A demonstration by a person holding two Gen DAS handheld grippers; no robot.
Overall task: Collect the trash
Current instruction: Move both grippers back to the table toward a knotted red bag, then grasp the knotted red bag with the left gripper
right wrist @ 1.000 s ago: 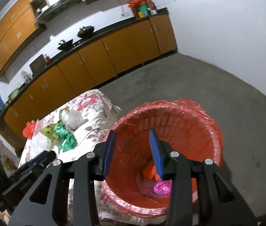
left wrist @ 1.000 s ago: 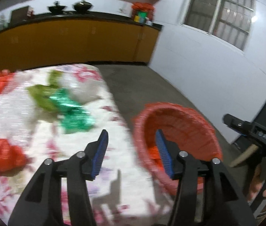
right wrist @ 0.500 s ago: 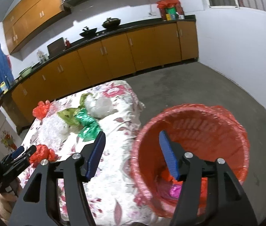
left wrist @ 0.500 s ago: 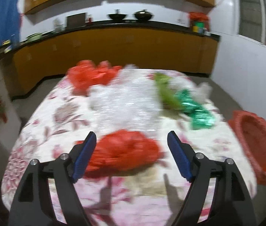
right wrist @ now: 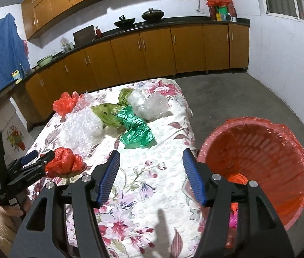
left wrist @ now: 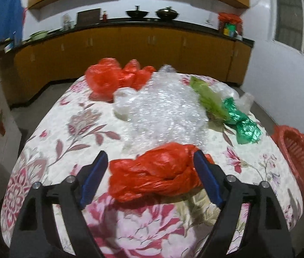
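Few pieces binned, most left | bin (right wrist: 257,163) right of right claw (right wrist: 151,175), some scraps inside | left claw (left wrist: 151,177) opening, red bag (left wrist: 156,172) between its jaws, unpinched | right claw apart, empty, green bag (right wrist: 135,131) beyond it | bubble wrap (left wrist: 165,109), far red bag (left wrist: 113,77), clear bag (right wrist: 149,105) wait on counter (right wrist: 152,193).

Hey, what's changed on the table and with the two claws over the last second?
The left claw swung from the red basket to the near red bag; its jaws are opening around the bag, not gripping it yet. The right claw also turned from the basket toward the table, open and empty. The green bag, bubble wrap and far red bag stayed put.
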